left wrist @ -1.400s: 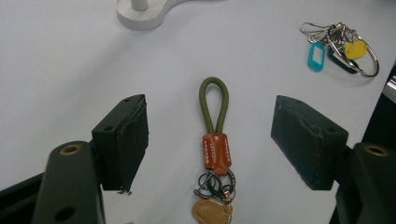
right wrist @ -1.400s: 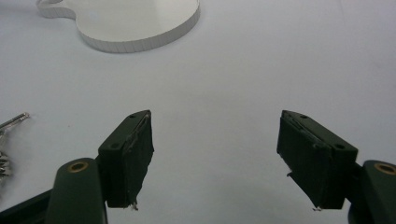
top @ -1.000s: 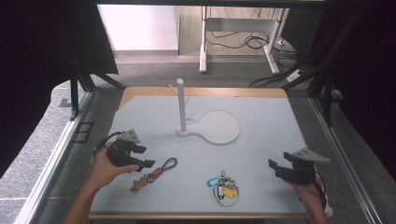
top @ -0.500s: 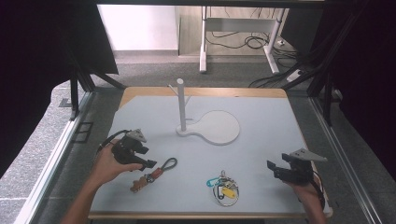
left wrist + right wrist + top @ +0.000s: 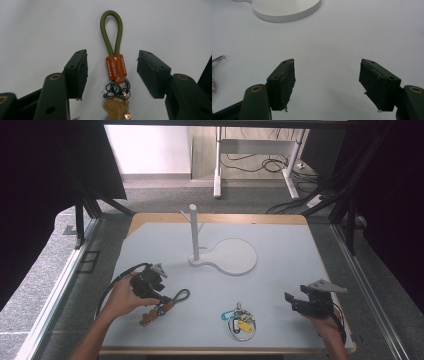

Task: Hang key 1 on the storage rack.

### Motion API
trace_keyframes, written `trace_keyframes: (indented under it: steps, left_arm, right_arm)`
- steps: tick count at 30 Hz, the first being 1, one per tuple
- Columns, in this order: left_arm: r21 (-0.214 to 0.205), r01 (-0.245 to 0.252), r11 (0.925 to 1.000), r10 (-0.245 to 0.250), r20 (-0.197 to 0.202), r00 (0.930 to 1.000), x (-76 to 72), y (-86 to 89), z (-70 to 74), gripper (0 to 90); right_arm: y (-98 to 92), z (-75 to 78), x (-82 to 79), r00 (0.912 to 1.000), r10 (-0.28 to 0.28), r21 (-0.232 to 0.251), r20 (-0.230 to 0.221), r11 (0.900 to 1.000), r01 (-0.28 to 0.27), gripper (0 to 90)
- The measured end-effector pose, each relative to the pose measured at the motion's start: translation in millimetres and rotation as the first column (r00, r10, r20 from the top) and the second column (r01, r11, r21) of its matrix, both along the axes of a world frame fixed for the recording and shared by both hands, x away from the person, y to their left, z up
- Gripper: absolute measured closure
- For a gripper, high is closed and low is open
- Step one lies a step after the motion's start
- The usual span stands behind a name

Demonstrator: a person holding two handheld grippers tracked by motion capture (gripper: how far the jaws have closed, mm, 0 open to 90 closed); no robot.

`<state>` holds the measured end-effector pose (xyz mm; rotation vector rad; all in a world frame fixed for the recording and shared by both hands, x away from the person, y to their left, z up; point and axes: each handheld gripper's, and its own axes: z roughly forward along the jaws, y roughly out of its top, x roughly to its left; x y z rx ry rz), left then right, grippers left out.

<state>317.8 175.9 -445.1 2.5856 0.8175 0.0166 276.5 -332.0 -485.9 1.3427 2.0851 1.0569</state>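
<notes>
high view: two grippers, two key bunches, one white stand [image 5: 220, 255] on the table [image 5: 280, 245]. left gripper [image 5: 161, 301] sits over the strap keychain [image 5: 167, 306] at front left; second key bunch [image 5: 239, 320] lies front centre, apart from the right gripper [image 5: 295, 304].
left gripper view: jaws wide, green loop and orange tab [image 5: 115, 68] lie between them, untouched.
right gripper view: jaws wide over bare table, stand base [image 5: 287, 8] ahead.

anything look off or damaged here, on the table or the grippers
Nothing spilled or knocked over. The stand is upright and both keychains lie flat on the table. The one oddity: the jaw pads on both grippers look frayed at their edges, with small bits hanging from the lower corners.
</notes>
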Motion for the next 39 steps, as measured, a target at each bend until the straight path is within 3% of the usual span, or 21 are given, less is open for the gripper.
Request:
trace_keyframes:
  steps: [5,11,19,24,39]
  left_arm:
    - [0.016,-0.002,0.9999,0.002,-0.013,0.9999,1.4,-3.3,-4.0,45.3]
    - [0.077,0.034,0.9964,-0.032,-0.037,0.9988,1.3,-9.4,-10.1,47.0]
    - [0.117,0.03,0.9927,-0.023,-0.061,0.9979,2.8,-18.0,-18.8,49.2]
    - [0.154,0.034,0.9875,-0.022,-0.078,0.9967,4.0,-24.1,-25.8,51.0]
    - [0.212,0.048,0.976,-0.026,-0.107,0.994,2.5,-30.1,-33.8,59.1]
  right_arm:
    - [1.1,-1.8,0.8,1.0,0.003,-0.004,-0.009,1.0,-0.003,29.1]
    - [2.7,-2.9,1.0,0.9998,0.008,-0.011,-0.016,0.9999,-0.008,29.1]
    - [4.3,-4.4,1.4,0.9998,0.005,-0.026,-0.021,0.9996,-0.006,29.1]
    - [4.4,-4.7,1.3,0.9998,0.007,-0.031,-0.021,0.9995,-0.008,29.1]
    - [3.5,-3.2,0.5,0.9998,-0.007,-0.049,-0.021,0.9988,0.006,29.0]
